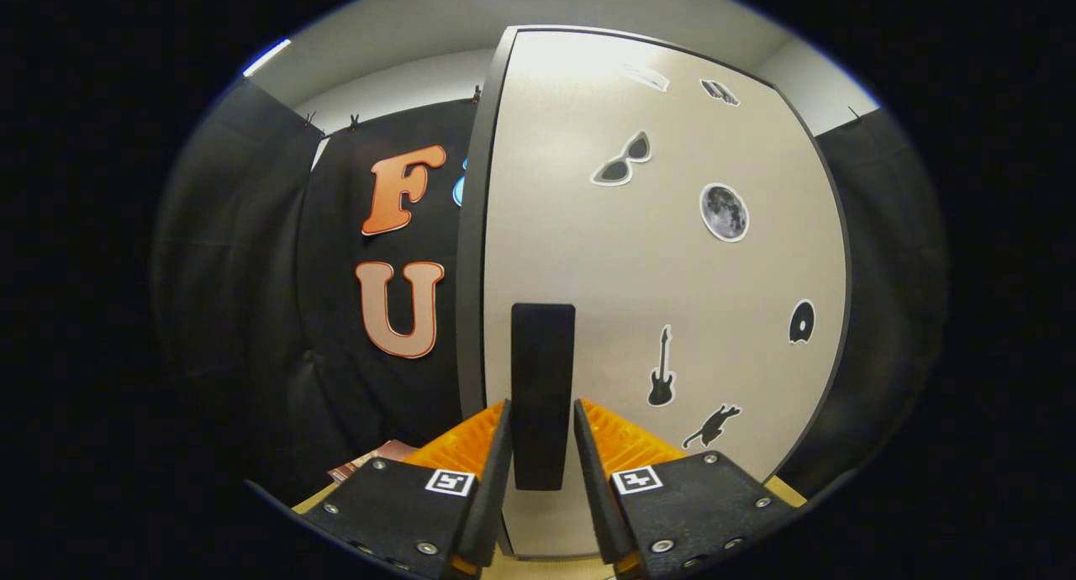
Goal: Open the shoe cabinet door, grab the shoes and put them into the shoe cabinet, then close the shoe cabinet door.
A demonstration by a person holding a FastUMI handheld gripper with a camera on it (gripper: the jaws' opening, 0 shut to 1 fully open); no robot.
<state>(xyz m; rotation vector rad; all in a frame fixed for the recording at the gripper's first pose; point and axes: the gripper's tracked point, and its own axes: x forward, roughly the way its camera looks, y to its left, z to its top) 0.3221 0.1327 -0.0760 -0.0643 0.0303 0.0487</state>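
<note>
The shoe cabinet door point(672, 269) is a tall pale panel with several small stickers, and it fills the space straight ahead of me. Its black upright handle point(543, 353) stands near the door's left edge. My gripper point(542, 405) has one finger on each side of the handle's lower half. Both fingers lie against its sides, so the gripper is shut on the handle. A dark strip point(472, 269) runs up the door's left edge. I cannot tell whether the door stands ajar.
Left of the fingers, low down, a reddish-brown thing point(374, 458) lies on a light wooden surface point(315, 500), partly hidden by the gripper body. Black cloth walls close the booth on the left and right.
</note>
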